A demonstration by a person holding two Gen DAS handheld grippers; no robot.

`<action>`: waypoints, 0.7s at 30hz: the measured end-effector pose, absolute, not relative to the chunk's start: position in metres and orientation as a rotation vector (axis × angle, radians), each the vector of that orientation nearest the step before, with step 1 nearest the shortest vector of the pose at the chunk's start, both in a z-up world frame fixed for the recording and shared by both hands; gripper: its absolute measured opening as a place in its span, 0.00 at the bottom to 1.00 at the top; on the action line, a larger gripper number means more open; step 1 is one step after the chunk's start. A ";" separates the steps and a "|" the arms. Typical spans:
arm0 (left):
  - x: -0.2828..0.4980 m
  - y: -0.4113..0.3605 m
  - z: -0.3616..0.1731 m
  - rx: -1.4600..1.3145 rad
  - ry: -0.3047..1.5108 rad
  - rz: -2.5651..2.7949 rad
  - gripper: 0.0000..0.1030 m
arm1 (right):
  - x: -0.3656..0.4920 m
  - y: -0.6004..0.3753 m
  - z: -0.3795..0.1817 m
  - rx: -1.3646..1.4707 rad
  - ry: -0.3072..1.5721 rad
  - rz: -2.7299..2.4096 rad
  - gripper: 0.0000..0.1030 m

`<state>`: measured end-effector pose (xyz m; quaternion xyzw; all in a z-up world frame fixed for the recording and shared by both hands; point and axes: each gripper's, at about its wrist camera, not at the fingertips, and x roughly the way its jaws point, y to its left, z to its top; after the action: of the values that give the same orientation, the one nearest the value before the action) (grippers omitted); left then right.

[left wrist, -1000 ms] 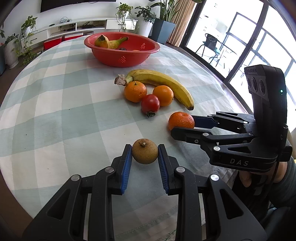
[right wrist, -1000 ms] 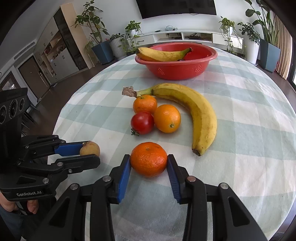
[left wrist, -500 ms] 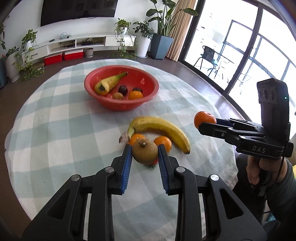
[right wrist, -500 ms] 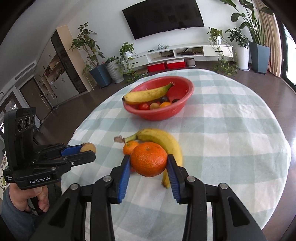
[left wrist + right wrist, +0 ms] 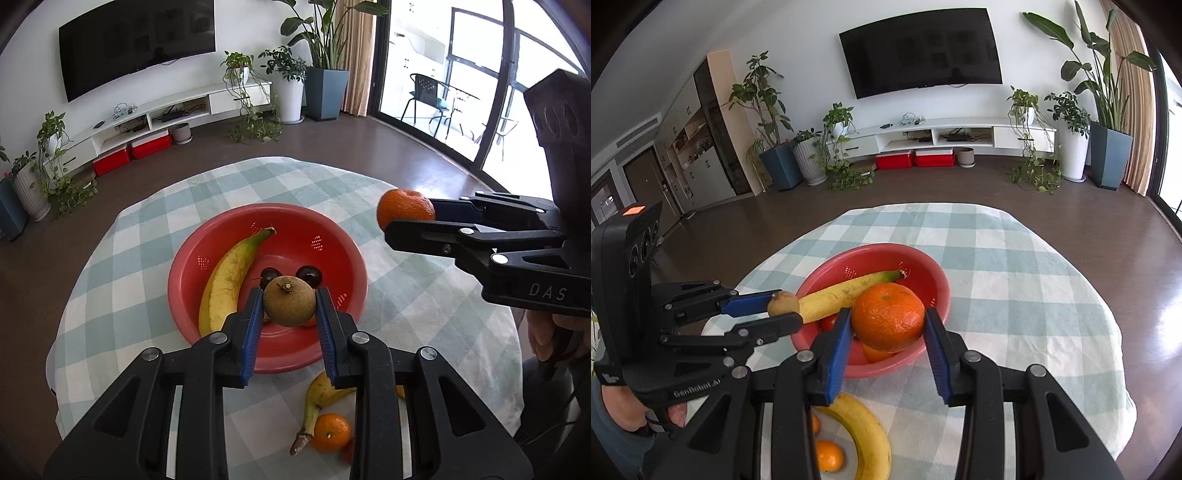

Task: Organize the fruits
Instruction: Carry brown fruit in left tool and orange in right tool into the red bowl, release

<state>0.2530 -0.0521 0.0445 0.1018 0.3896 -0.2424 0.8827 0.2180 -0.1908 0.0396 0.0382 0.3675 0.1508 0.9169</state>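
My left gripper (image 5: pixel 290 306) is shut on a small brown round fruit (image 5: pixel 290 301) and holds it in the air over the red bowl (image 5: pixel 317 236). The bowl holds a banana (image 5: pixel 227 277) and dark cherries (image 5: pixel 309 275). My right gripper (image 5: pixel 888 328) is shut on an orange (image 5: pixel 888 317), also in the air above the bowl's (image 5: pixel 923 269) near rim. In the left wrist view the orange (image 5: pixel 404 210) hangs right of the bowl. In the right wrist view the brown fruit (image 5: pixel 783 302) hangs left of the bowl.
On the checked tablecloth (image 5: pixel 406 295) near me lie a second banana (image 5: pixel 325 395), an orange (image 5: pixel 330 432) and a bit of a red fruit (image 5: pixel 346 456). The right wrist view shows that banana (image 5: pixel 868 432) and an orange (image 5: pixel 829 456). The round table's edge drops to dark floor.
Both grippers have lifted their fruit off the table and carried it up and forward, until they hang over the red bowl. The loose fruit now lies below and behind the fingers.
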 end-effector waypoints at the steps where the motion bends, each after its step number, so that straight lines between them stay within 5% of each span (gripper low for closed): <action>1: 0.259 -0.055 0.039 0.222 0.820 -0.501 0.26 | 0.227 -0.187 0.035 0.070 0.770 0.316 0.40; 21: 0.297 -0.068 -0.023 0.266 0.890 -0.467 0.26 | 0.288 -0.165 -0.036 0.042 0.954 0.328 0.41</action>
<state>0.2971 -0.0679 -0.0228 0.1272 0.4250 -0.2234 0.8679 0.2879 -0.1646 -0.0358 0.0200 0.4569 0.1570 0.8753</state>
